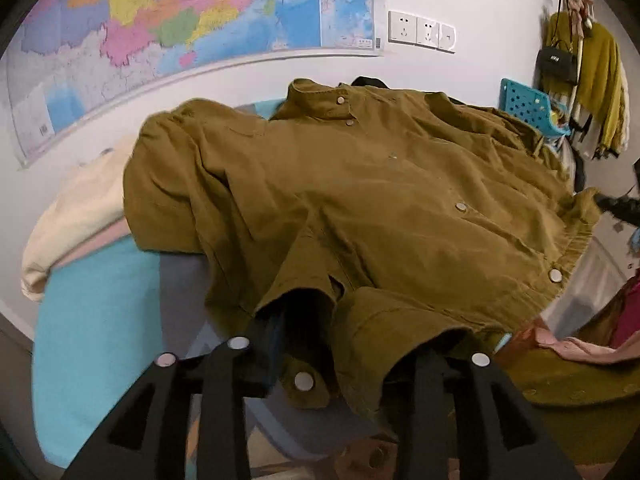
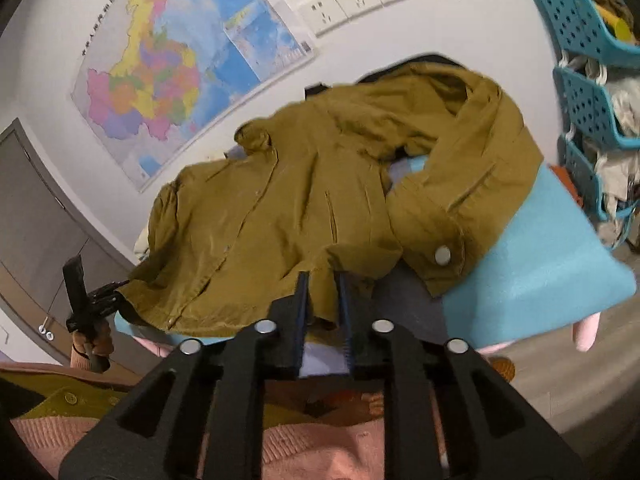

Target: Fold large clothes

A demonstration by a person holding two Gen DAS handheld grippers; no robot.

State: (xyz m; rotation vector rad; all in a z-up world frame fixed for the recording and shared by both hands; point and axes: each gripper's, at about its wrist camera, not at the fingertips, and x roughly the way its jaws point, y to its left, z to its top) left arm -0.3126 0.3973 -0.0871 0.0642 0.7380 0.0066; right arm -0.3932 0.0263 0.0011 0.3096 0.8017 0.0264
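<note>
The olive jacket (image 1: 360, 184) lies spread on the blue table (image 2: 552, 264), collar toward the wall, its near hem draped between the wide left gripper (image 1: 344, 344) and seemingly within the narrower right gripper (image 2: 323, 300), both equally near.

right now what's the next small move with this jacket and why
Probably close the right gripper on the hem: its jaws are parted around the edge of the olive jacket, which lies spread but rumpled, with one sleeve flopped across the blue table.
</note>
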